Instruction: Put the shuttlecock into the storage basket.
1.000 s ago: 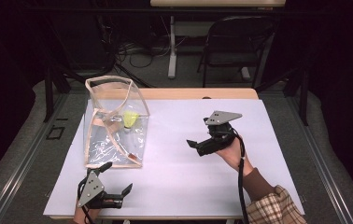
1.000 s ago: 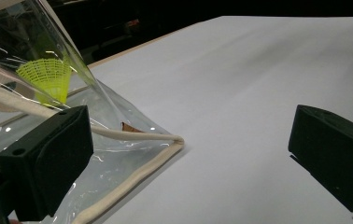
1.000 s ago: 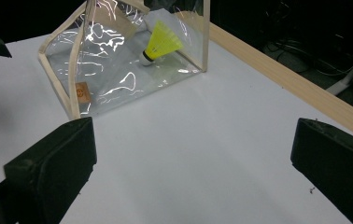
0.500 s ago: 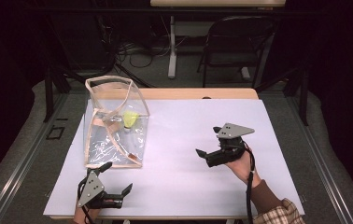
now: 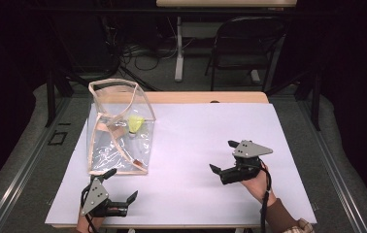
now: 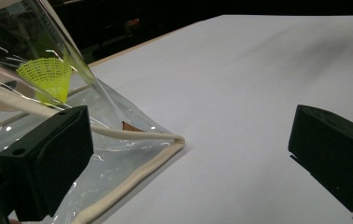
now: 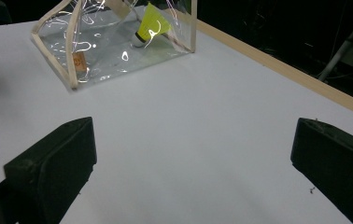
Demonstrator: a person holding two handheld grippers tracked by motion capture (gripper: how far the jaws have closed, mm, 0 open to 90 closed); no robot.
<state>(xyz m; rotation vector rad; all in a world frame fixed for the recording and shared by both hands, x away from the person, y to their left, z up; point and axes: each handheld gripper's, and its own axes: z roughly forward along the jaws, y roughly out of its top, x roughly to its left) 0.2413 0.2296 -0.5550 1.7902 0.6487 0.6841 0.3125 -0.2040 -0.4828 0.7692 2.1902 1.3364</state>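
Right gripper (image 5: 223,158) now lower and closer to the near table edge than a second ago, pulled back from the middle of the white sheet (image 5: 196,145) toward the person's side; jaws wide apart, holding nothing. Left gripper (image 5: 122,183) unchanged at the near left corner, jaws also wide apart and empty, just beside the near corner of the clear bag (image 5: 118,128). Bag itself not moved: standing on the left part of the sheet, cream-trimmed, with the yellow shuttlecock (image 5: 135,124) inside. Judging from this, a retreat of the right side, well apart from the bag; probably the work on the bag finished or not yet started.

From the left gripper view, very close look at the bag's corner trim (image 6: 142,161) and the shuttlecock's net skirt (image 6: 48,77) behind the film. From the right gripper view, whole bag (image 7: 114,42) far off, plus a small brown label (image 7: 77,60) on it.
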